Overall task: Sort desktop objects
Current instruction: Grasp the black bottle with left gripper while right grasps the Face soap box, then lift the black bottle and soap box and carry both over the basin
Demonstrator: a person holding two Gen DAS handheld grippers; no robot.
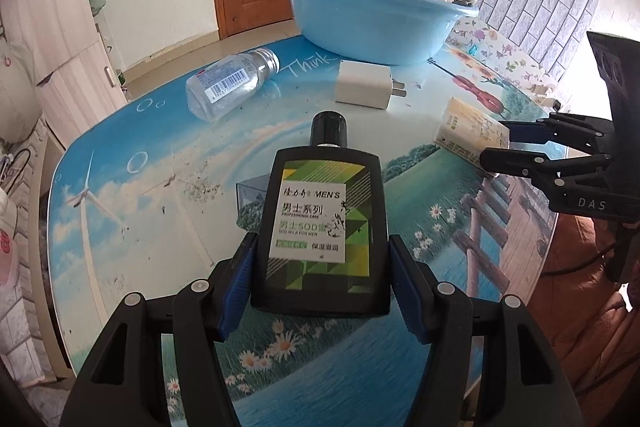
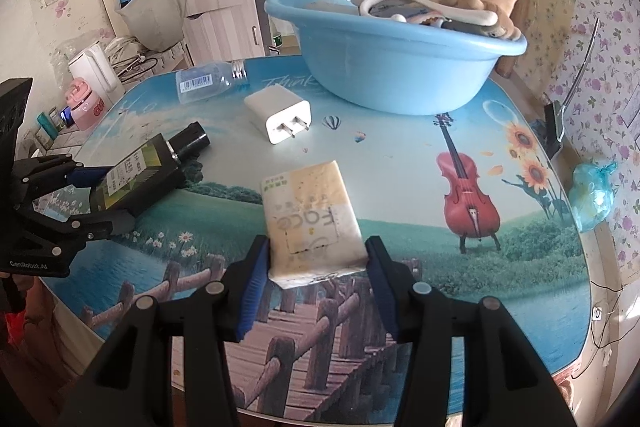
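Observation:
My left gripper [image 1: 322,267] is shut on a black men's lotion bottle [image 1: 324,223] with a green label; it also shows in the right wrist view [image 2: 140,171], held at its base by the left gripper [image 2: 106,197]. My right gripper [image 2: 316,259] is shut on a cream tissue pack [image 2: 310,219] that lies on the table; in the left wrist view the pack [image 1: 468,131] sits between the right gripper's [image 1: 494,143] fingers. A blue basin [image 1: 372,19] with several items stands at the back.
A clear plastic bottle [image 1: 228,83] lies on its side at the back left. A white charger plug [image 1: 366,85] lies before the basin [image 2: 392,67]. The picture-printed table [image 1: 120,187] ends at a rounded edge. A blue bag [image 2: 592,195] sits at the right edge.

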